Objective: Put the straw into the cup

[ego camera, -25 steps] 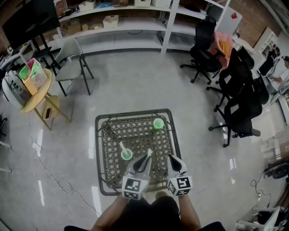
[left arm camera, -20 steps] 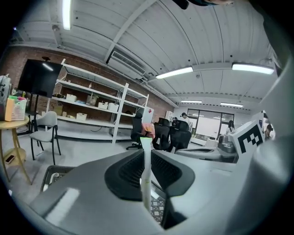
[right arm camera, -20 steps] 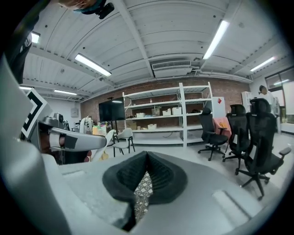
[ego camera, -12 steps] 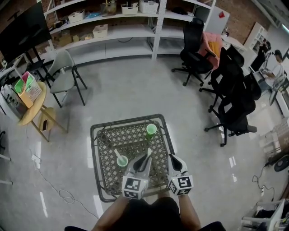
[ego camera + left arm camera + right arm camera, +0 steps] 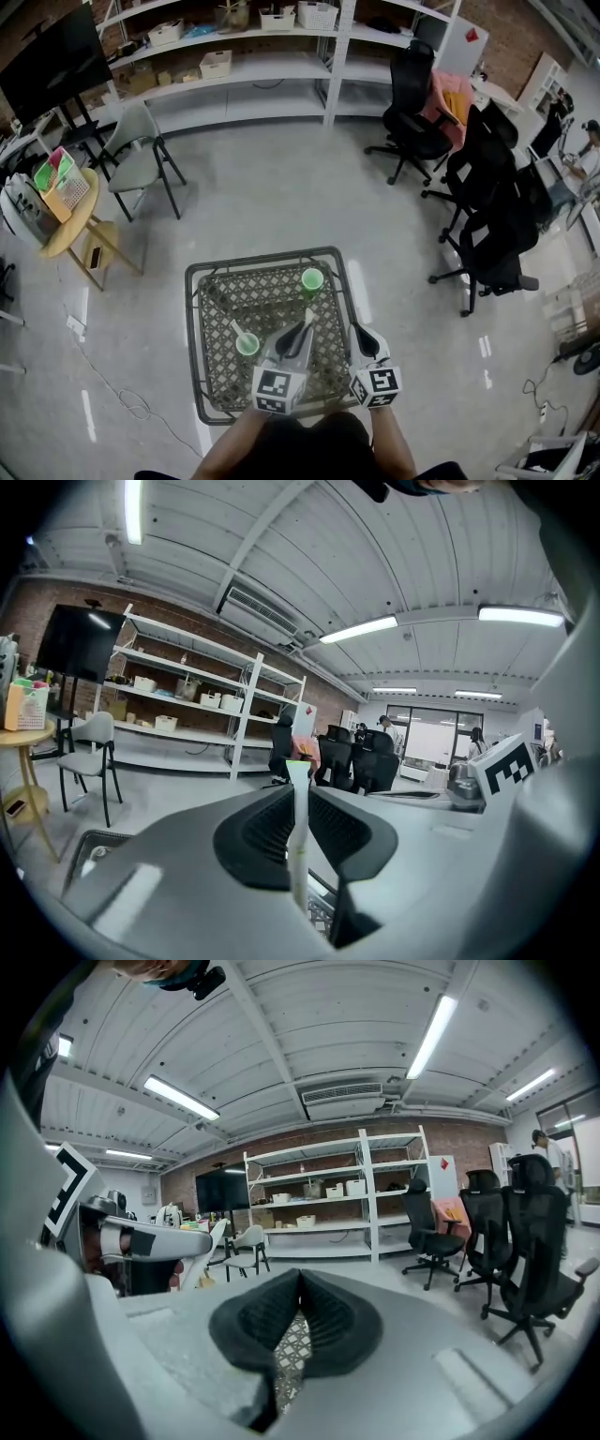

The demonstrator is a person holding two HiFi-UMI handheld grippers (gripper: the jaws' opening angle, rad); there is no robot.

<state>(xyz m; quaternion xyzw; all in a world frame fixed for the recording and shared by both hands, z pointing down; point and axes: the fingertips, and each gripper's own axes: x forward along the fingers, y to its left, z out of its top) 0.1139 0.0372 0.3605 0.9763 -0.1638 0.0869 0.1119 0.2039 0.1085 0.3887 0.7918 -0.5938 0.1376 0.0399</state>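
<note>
Head view: wicker-topped table (image 5: 191, 347) with a metal frame, directly in front of the person. On it are a near cup (image 5: 247, 344), green, with a second straw (image 5: 234, 331) already standing in it, and a far cup (image 5: 312, 279), green, which looks empty. The left gripper (image 5: 303, 330) is over the table's near half with the straw (image 5: 308, 318) sticking out past its tips, between the two cups and touching neither. The right gripper (image 5: 360, 332) is beside it over the table's right edge. Judged state: one cup served, the held straw not yet placed, and the far cup the likely one left. Nothing stands on the table between the straw and either cup. Surroundings, all well apart: folding chair (image 5: 141, 141), round side table (image 5: 67, 214), office chairs (image 5: 487, 202), shelving (image 5: 272, 42), floor cable (image 5: 112, 380). Left gripper view: jaws narrowly apart, ribbed pads (image 5: 267, 832) pressed on the straw, which stands upright between them with its top above the jaw tips; no cup in sight. Right gripper view: jaws fully together with nothing between them, only the table weave showing below.
</note>
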